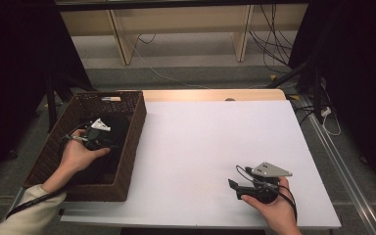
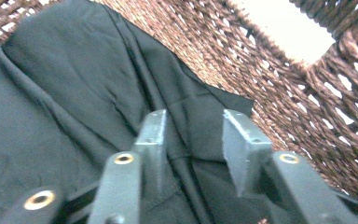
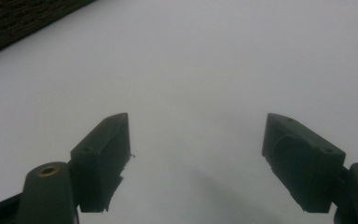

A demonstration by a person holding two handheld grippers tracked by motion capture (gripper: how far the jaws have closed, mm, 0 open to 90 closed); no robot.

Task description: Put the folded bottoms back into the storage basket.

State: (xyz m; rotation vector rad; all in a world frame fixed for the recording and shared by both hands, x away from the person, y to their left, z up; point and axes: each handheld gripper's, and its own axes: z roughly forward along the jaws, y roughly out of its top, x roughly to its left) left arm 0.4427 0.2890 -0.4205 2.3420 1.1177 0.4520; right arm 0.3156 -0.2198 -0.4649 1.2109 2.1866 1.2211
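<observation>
A dark woven basket (image 1: 136, 128) stands at the table's left edge with a black cloth (image 1: 118, 125) lying in it. My left gripper (image 1: 105, 142) is down inside the basket, just above the cloth. In the left gripper view its jaws stand apart (image 2: 193, 121), and the black cloth (image 2: 74, 84) lies loose beneath them in soft folds, with no pad pressing on it. The basket's wicker wall (image 2: 307, 107) rises just beyond. Near the front right of the white table top (image 1: 215, 142) my right gripper (image 1: 233, 186) rests in a hand, its jaws wide open (image 3: 196, 130) over bare white surface.
A strip of bare wood (image 1: 210, 94) shows along the table's far edge. Cables (image 1: 274, 44) run over the floor beyond it, by wooden shelf legs. A metal rail (image 1: 342, 161) runs along the table's right side. The basket's corner (image 3: 23, 18) shows far left in the right gripper view.
</observation>
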